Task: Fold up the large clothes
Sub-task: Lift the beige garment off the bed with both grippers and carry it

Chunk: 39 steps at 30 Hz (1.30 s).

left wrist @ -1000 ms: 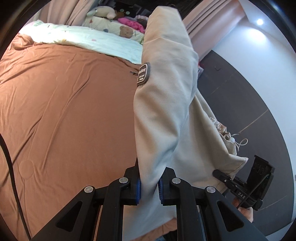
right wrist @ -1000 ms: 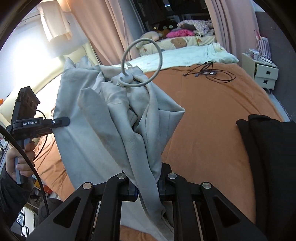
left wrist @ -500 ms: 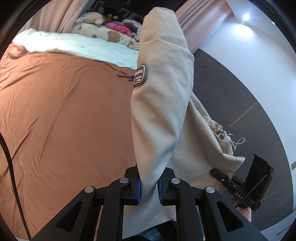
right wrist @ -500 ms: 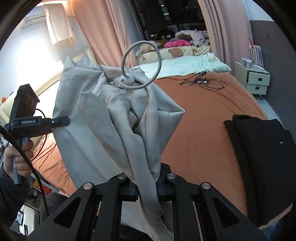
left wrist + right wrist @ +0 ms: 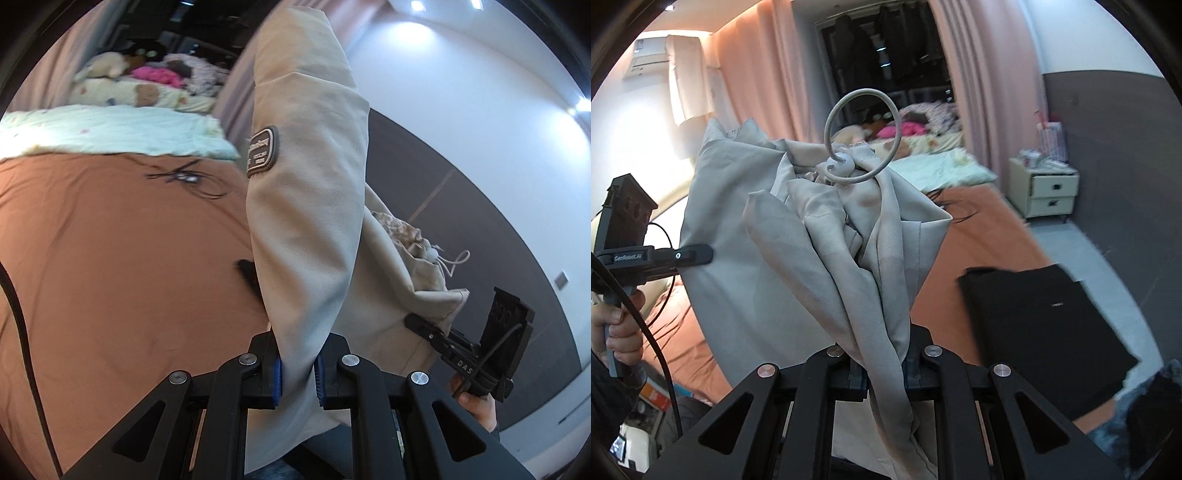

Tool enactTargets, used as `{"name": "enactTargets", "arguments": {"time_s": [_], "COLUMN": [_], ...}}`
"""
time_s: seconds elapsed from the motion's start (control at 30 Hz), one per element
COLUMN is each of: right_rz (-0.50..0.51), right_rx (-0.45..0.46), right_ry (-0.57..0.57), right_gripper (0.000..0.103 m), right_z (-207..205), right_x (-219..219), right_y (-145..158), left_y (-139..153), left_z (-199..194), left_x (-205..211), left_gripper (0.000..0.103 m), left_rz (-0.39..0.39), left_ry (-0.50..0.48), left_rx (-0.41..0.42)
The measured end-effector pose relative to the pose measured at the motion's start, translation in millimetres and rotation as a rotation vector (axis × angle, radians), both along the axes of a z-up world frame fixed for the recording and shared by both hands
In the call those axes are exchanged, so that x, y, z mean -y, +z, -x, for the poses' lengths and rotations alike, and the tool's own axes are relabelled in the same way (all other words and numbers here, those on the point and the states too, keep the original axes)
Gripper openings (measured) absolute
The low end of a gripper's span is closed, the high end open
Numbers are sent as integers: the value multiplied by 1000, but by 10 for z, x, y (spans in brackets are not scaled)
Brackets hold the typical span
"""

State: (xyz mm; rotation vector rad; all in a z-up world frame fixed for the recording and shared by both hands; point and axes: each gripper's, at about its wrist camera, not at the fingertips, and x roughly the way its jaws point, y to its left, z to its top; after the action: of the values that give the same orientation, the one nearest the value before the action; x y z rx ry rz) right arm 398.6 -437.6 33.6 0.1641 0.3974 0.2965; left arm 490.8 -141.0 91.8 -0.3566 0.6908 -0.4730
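The jacket (image 5: 306, 206), a large beige one with a dark patch (image 5: 261, 151) on its sleeve, hangs in the air above the bed (image 5: 110, 258), held up between the two grippers. The left gripper (image 5: 297, 373) is clamped on a fold of the sleeve, its blue pads (image 5: 277, 376) pressed against the cloth. The right gripper (image 5: 882, 373) is closed on a bunched part of the same jacket (image 5: 827, 236), whose drawstring loop (image 5: 862, 136) stands up at the top. On the bed's brown sheet, to the right in the right wrist view, lies a folded black garment (image 5: 1045, 332). A white nightstand (image 5: 1047, 188) stands beside the bed, pink curtains (image 5: 750, 74) behind.
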Motion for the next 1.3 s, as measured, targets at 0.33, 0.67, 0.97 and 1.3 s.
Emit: {"name": "enactTargets", "arguments": {"time_s": [0.33, 0.67, 0.97, 1.3], "right_rz": [44, 83, 107, 115], "right_rx": [38, 28, -24, -141], "right_ry": [-203, -362, -438, -476], "right_gripper": [8, 8, 8, 8], "right_z": [398, 382, 96, -1107], "right_x": [825, 1151, 740, 382], "right_y": [248, 427, 463, 363], "left_y": [106, -53, -368, -1081], "left_z": [-302, -754, -1247, -2324], "left_x": [1157, 1953, 2075, 1929], "left_gripper": [13, 13, 13, 14], "left_rz": [-3, 29, 70, 82], "left_ry": [-138, -269, -308, -285], "left_rx": [6, -75, -144, -239]}}
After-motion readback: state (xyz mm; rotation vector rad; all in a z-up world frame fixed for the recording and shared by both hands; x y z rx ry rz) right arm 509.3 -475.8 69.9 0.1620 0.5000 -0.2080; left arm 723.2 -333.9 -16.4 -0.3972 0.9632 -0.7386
